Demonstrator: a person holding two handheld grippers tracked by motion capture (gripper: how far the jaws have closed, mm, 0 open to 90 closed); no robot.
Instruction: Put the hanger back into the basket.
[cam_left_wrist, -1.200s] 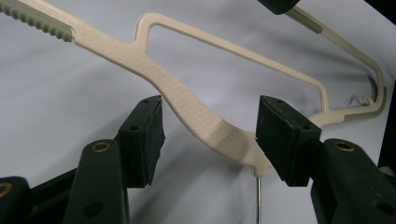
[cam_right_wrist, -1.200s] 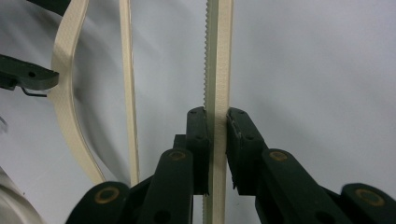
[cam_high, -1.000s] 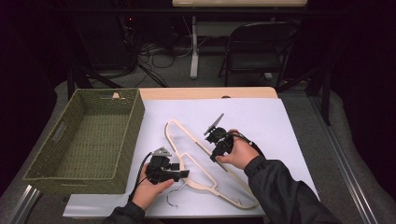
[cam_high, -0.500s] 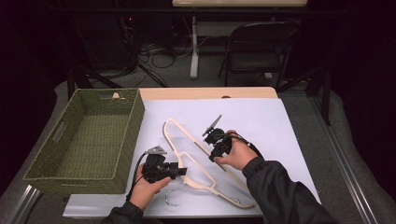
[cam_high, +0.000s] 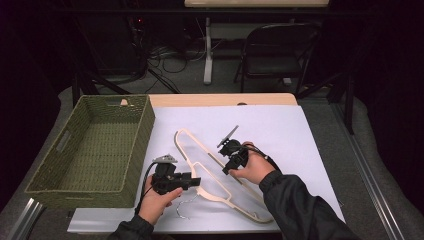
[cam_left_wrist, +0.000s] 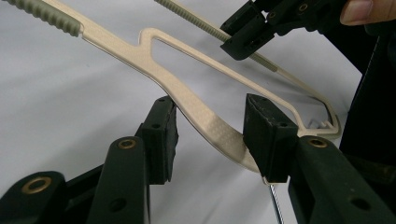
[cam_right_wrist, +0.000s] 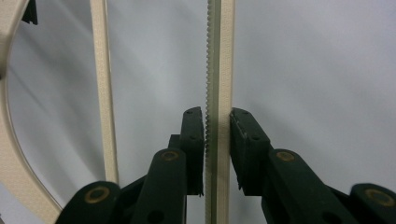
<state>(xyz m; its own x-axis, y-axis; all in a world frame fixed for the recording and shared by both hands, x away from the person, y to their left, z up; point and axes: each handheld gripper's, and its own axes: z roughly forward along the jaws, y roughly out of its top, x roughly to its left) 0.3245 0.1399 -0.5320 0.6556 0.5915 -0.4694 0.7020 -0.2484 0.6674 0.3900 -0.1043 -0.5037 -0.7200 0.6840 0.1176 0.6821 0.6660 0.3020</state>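
Hanger (cam_left_wrist: 201, 122) status: cream plastic, flat on the white table (cam_high: 310, 145), centre of the high view, long axis running 11 o'clock to 5 o'clock, green woven basket (cam_high: 136, 150) just beside it at its 9 o'clock. Your left gripper (cam_left_wrist: 212, 112) comes in at the hanger's 7 o'clock, by the neck. The neck runs diagonally between the jaws and meets a corner of each pad. I can't tell whether that is a clamp or just contact. Your right gripper (cam_right_wrist: 217, 114) sits at the hanger's 3 o'clock on the ribbed bar. Its jaws have just been opening a little, bar between them, yet both pads touch the bar's sides, so I read it as a loosening hold on the hanger. My guess is the step is a two-handed lift toward the basket. To do it well, square the left jaws across the neck first so the pads land flat, not on corners. A diagonal bite will likely twist out once weight comes on. Re-seat the right pads on the bar before lifting, since the toothed edge may slip under a light grip. Raise both ends together and keep the frame level. Watch the wire hook below the left jaws: it could snag the cloth or the basket rim on the way to 9 o'clock.
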